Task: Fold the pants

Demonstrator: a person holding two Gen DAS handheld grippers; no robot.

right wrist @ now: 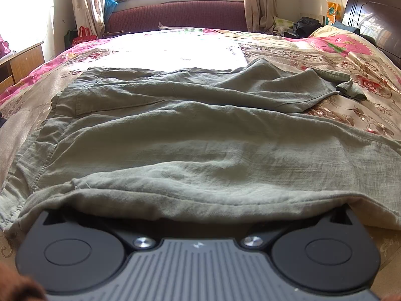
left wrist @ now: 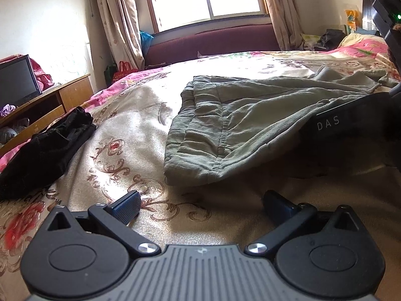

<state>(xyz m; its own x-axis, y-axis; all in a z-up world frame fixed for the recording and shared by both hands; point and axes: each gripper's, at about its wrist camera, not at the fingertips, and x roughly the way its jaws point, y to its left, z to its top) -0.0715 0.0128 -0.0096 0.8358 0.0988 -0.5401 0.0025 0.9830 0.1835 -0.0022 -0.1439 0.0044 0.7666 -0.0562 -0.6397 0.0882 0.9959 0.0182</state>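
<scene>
Right wrist view showed my right tool (right wrist: 198, 219) buried under the crumpled grey-green linen pants (right wrist: 190, 135) on the floral bed quilt (right wrist: 351, 57); its grip I couldn't tell. My left tool (left wrist: 200, 207) gaped wide, empty. I judged I should pinch both layers before lifting.

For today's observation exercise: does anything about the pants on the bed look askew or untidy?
Yes. The green pants lie wrinkled, and the far leg's cuff is rumpled and splayed sideways. Their near edge drapes over the right gripper.
</scene>
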